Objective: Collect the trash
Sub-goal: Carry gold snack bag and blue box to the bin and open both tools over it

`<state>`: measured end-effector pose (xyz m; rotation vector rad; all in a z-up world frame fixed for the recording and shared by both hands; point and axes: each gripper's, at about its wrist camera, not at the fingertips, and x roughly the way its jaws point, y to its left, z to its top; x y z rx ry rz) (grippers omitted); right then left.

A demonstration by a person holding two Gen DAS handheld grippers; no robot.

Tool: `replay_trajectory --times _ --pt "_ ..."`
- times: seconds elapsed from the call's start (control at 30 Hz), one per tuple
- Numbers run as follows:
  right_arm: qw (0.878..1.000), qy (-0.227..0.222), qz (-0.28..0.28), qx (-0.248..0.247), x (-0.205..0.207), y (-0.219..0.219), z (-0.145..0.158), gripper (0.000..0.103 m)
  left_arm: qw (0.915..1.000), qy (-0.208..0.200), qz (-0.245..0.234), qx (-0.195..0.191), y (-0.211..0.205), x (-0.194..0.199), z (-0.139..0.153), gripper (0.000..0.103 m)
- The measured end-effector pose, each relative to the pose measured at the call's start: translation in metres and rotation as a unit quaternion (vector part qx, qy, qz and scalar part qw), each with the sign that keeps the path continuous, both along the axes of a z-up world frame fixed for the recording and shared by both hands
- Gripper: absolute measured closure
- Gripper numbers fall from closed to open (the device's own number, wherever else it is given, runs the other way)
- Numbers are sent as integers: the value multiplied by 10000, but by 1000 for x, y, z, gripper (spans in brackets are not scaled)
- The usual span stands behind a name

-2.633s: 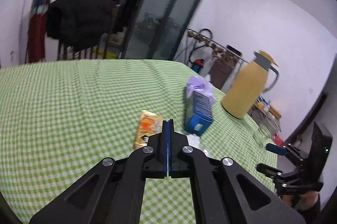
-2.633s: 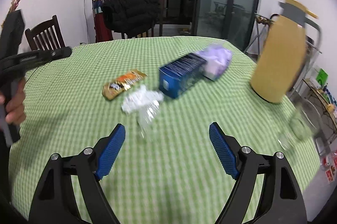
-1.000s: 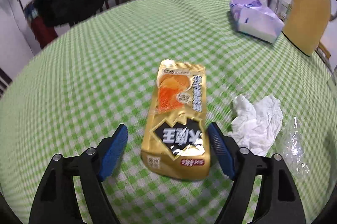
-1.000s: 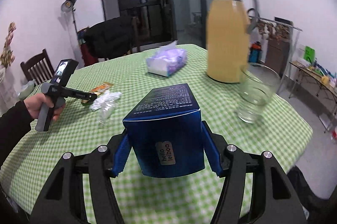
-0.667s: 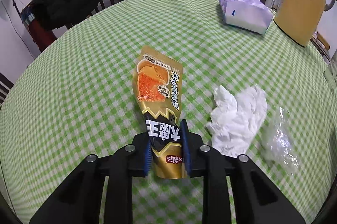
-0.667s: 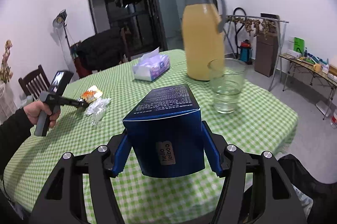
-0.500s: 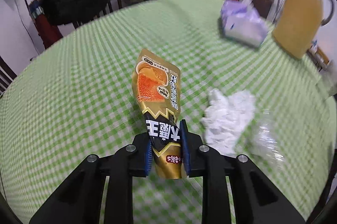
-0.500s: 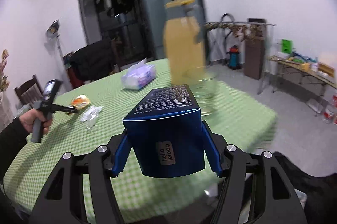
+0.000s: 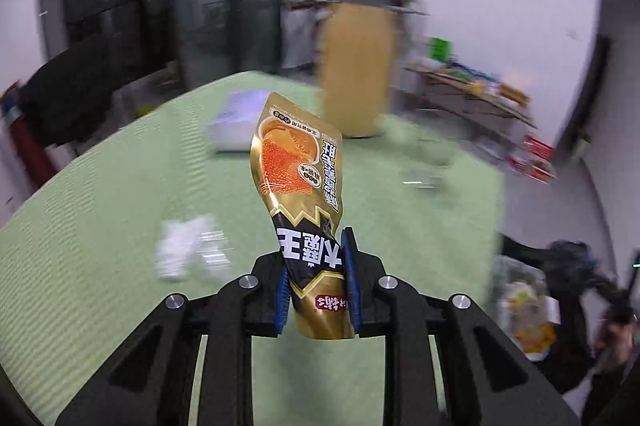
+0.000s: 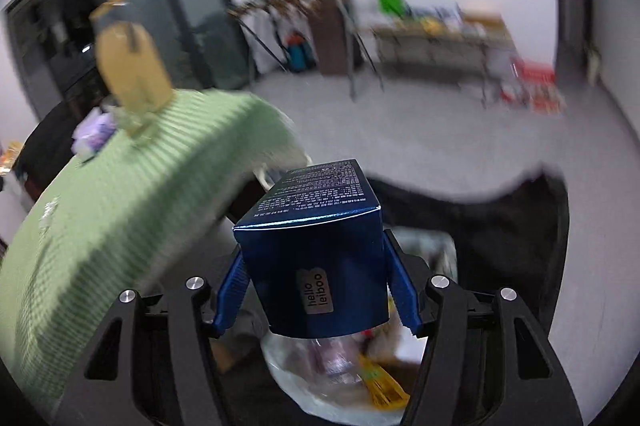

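Observation:
My left gripper (image 9: 316, 284) is shut on a gold snack wrapper (image 9: 300, 181) and holds it upright above the green checked table (image 9: 100, 193). A crumpled white tissue (image 9: 180, 246) and clear plastic scrap (image 9: 214, 250) lie blurred on the table to the left. My right gripper (image 10: 316, 290) is shut on a dark blue carton (image 10: 320, 250), held off the table's edge (image 10: 120, 209) above a black trash bag (image 10: 520, 226) with rubbish in a clear liner (image 10: 352, 378). The trash bag also shows in the left wrist view (image 9: 524, 314).
A yellow thermos jug (image 9: 358, 65) and a purple tissue pack (image 9: 236, 123) stand at the table's far side, with a drinking glass (image 9: 430, 161) nearby. A side table with clutter (image 10: 440, 29) and grey floor (image 10: 440, 137) lie beyond. Both views are motion-blurred.
My left gripper lifted the snack wrapper off the table and swung right. My right gripper carried the blue carton past the table's edge and tilted down over the trash bag.

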<state>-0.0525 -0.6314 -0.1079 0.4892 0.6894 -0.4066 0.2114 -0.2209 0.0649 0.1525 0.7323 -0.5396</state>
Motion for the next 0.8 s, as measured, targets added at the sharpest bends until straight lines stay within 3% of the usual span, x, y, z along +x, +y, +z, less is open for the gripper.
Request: replay_trajectory --times 0.1,0.2,0.3,0.4,0.5,0.8 --pt "9987 124 -92 491 0 -23 -36 42 9966 233 -752 -228 -67 -28 -3 83" --pt "9940 362 -71 1030 13 -42 -75 42 9909 418 -1262 -198 -124 -43 -15 83" --pt "9905 712 138 1170 35 -41 -89 40 9836 696 -1662 -90 -180 -59 -37 83" --pt "9915 752 281 1023 37 -39 -87 32 9774 930 -1899 14 -223 -69 -57 83" --pt "9961 347 240 779 16 -40 -69 21 9680 1153 -2222 183 -270 -87 -82 82" --pt "9969 -213 -746 122 -60 -59 -29 21 9436 1769 -2711 692 -346 -129 -144 82"
